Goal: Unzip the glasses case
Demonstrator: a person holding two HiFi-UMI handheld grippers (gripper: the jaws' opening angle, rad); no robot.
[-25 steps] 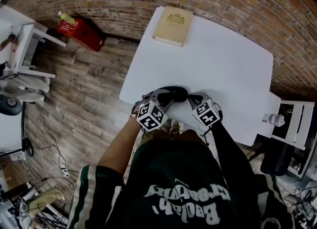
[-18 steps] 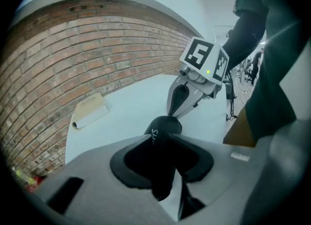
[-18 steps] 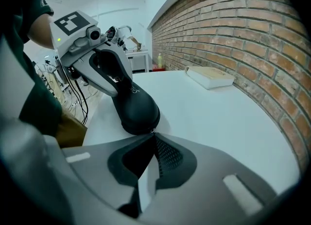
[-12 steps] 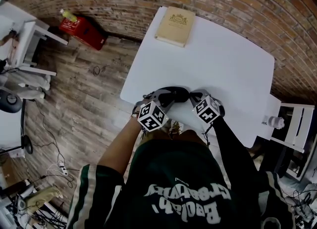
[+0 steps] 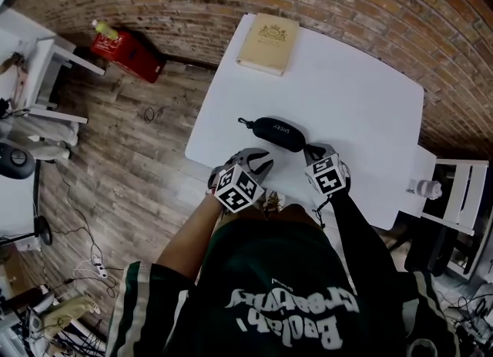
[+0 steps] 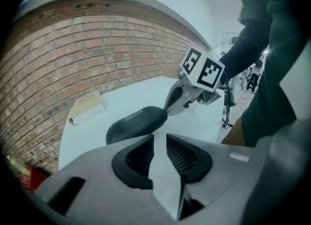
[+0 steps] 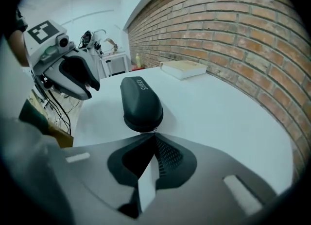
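Right gripper (image 7: 154, 135): jaws closed. The tips meet on the small zip pull (image 7: 154, 131) at the near end of the case (image 5: 278, 133). Behind the tips the jaws spread into a narrow V, and bare bench (image 5: 362, 116) shows through it.

Left gripper (image 6: 159, 142): jaws open by a narrow gap. Only bench surface shows between them. The tips point at the case's long side and stand just short of it, not touching.

Case: black, oval, lying flat on the white bench. It sits close to the near edge, nearer the near-left corner than the near-right one. Its long axis runs roughly along that edge. The right end meets the right gripper's tips. A thin loop (image 5: 243, 122) extends from the left end toward the left edge. Light lettering runs along the top; it is too small to read with certainty.

The two grippers stand side by side at the near edge, with the left gripper at the case's near side and the right gripper at its right end.

Book (image 5: 269, 42): tan, closed, flat at the far-left corner, well apart from the case.

Surroundings: a brick wall (image 5: 370, 1) runs behind the far edge. A red box (image 5: 127, 51) stands on the wooden floor (image 5: 131, 163) beyond the left edge.
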